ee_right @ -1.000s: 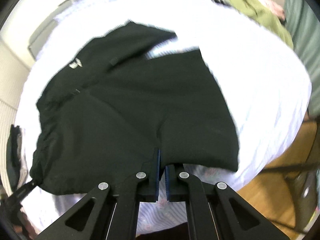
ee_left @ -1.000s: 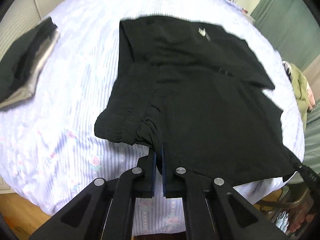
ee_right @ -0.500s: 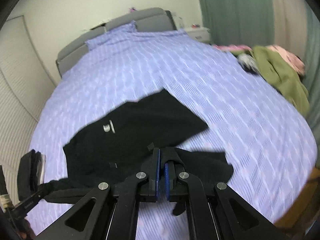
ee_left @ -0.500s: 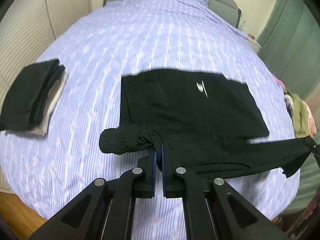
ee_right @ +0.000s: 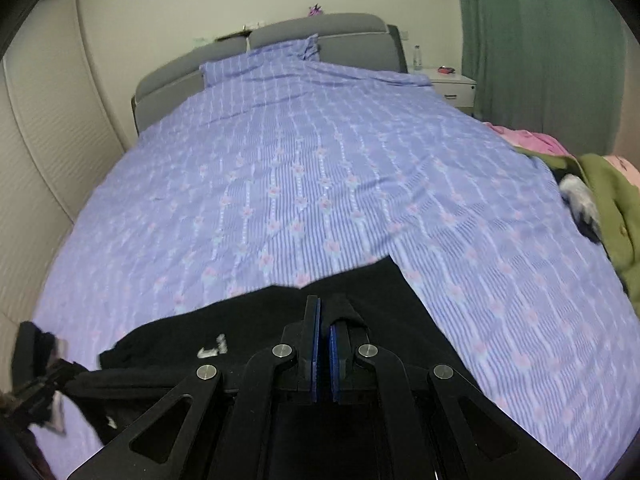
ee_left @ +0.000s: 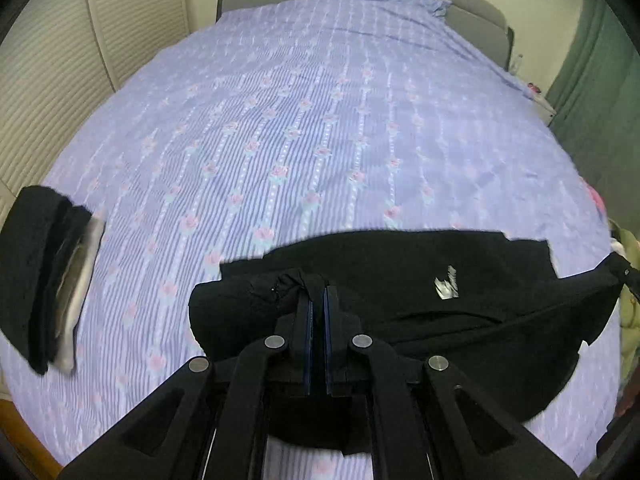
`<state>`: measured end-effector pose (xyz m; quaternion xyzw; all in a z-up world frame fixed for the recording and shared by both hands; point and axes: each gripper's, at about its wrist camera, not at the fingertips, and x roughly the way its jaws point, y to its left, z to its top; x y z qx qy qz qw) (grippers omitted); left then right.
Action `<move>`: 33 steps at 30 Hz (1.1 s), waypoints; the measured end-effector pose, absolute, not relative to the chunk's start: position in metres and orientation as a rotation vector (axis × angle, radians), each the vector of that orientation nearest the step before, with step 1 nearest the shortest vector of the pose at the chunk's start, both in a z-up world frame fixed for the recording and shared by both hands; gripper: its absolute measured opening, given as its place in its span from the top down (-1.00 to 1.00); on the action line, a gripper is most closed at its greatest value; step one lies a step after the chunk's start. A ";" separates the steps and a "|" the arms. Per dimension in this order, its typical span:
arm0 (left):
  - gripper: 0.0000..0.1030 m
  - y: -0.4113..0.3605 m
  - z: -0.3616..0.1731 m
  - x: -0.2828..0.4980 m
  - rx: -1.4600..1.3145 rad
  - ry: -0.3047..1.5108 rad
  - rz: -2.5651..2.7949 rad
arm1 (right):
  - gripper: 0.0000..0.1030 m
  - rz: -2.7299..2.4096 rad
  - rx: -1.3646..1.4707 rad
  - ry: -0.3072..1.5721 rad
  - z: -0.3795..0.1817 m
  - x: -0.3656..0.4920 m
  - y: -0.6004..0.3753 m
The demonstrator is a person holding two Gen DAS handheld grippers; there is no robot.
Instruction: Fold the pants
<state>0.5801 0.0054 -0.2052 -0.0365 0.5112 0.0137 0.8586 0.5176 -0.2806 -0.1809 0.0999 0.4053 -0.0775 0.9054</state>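
**Black pants held up at the foot of the bed**

The pants (ee_left: 460, 320) hang between both tongs over the near end of the bed (ee_left: 320, 140). Left tongs (ee_left: 316, 300) and right tongs (ee_right: 325, 312) are each clamped on bunched cloth. A second ago the pants lay flatter. Folded clothes (ee_left: 44, 288) sit left of them; beyond, the bed is bare.

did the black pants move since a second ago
Yes. The black pants, pinched by both grippers, were spread flat over the near bed edge; now the near edge is lifted and carried toward the headboard, folding over the logo half.
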 end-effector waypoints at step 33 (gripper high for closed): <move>-0.81 -0.071 -0.207 0.640 0.240 0.992 -0.222 | -0.33 -0.052 -0.055 0.797 -0.187 0.556 -0.299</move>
